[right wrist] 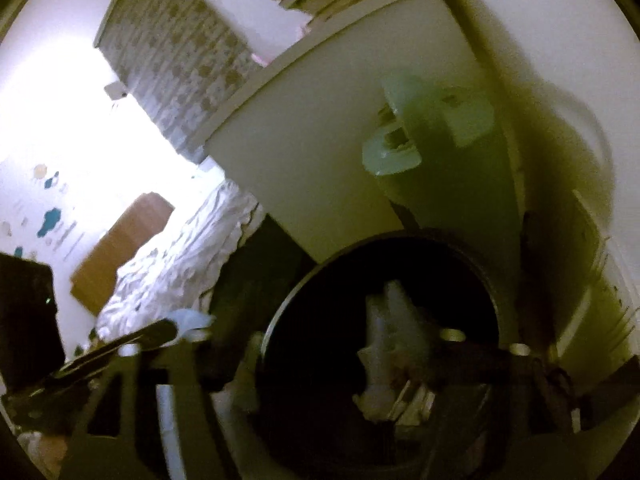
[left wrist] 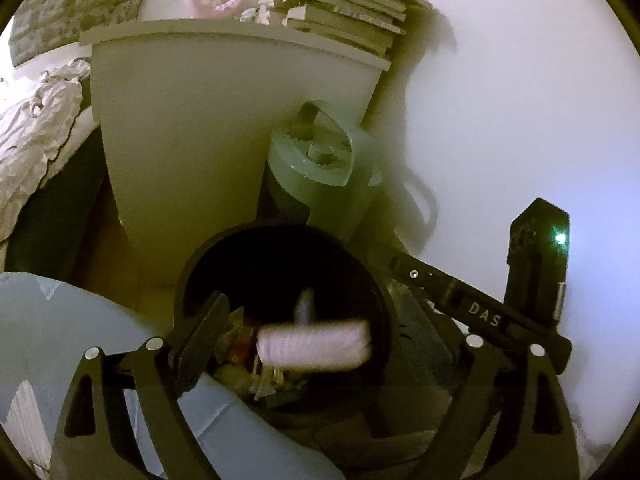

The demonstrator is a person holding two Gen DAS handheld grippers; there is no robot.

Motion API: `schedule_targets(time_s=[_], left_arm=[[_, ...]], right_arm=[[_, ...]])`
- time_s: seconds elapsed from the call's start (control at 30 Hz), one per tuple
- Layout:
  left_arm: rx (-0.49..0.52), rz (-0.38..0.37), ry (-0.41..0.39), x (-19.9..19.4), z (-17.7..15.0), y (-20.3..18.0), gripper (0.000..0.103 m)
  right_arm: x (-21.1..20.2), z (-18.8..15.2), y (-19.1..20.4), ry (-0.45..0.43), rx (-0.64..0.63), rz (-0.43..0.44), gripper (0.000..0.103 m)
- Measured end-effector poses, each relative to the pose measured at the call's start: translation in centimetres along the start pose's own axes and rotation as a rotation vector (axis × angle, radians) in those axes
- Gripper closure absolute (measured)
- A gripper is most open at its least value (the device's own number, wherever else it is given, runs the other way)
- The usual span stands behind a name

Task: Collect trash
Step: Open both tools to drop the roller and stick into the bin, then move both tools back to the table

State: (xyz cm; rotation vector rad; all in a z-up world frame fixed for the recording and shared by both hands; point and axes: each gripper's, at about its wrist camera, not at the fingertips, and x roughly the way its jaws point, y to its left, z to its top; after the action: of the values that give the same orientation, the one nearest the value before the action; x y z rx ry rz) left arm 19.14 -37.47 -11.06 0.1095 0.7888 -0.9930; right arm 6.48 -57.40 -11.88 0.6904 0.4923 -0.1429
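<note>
**Trash over the black bin**

Bedding (left wrist: 38, 120), white and crumpled, lies at the far left in the left wrist view. Next comes a pale nightstand (left wrist: 224, 112) with a stack of books (left wrist: 340, 4) on top. Just below it stands a round black bin (left wrist: 288, 248), and a greenish device (left wrist: 320, 168) sits between the bin and the white wall.

The left gripper (left wrist: 320, 332) hovers over the bin mouth with its jaws spread wide; a pale pink, blurred roll (left wrist: 314, 346) sits between them, clear of the fingers (left wrist: 204, 328), above the litter already inside.

In the right wrist view the right gripper (right wrist: 320, 364) also points into the bin (right wrist: 492, 280), jaws parted. A crumpled white scrap (right wrist: 390, 344) shows within the dark opening, blurred, touching neither finger as far as can be seen.
</note>
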Motion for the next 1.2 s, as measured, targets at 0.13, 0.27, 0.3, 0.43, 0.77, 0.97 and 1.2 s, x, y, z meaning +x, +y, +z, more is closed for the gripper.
schedule_targets(time_s=[0.13, 0.27, 0.3, 0.43, 0.77, 0.97, 1.2], left_arm=[[-0.012, 0.007, -0.011, -1.4, -0.3, 0.1, 0.016], [-0.033, 0.025, -0.035, -4.1, -1.0, 0.6, 0.016], [-0.041, 0.032, -0.044, -5.0, -1.4, 0.8, 0.016], [-0.085, 0.065, -0.076, -8.6, -3.2, 2.3, 0.016], [-0.321, 0.328, -0.086, -19.4, -13.3, 12.8, 0.016], [-0.389, 0.502, -0.016, -21.9, -17.9, 18.2, 0.017], [-0.365, 0.508, 0.043, -20.4, -18.3, 20.6, 0.022]], right_arm=[[0.3, -0.2, -0.3, 0.007, 0.013, -0.003, 0.033], [0.7, -0.4, 0.1, 0.025, -0.002, -0.010, 0.033], [0.8, -0.6, 0.3, 0.028, -0.007, -0.010, 0.033], [0.9, -1.3, 1.3, 0.053, -0.041, -0.002, 0.033], [0.1, -5.2, 8.4, 0.134, -0.247, 0.127, 0.026], [-0.1, -10.9, 16.8, 0.281, -0.384, 0.323, 0.022], [1.8, -18.4, 24.9, 0.490, -0.584, 0.228, 0.020]])
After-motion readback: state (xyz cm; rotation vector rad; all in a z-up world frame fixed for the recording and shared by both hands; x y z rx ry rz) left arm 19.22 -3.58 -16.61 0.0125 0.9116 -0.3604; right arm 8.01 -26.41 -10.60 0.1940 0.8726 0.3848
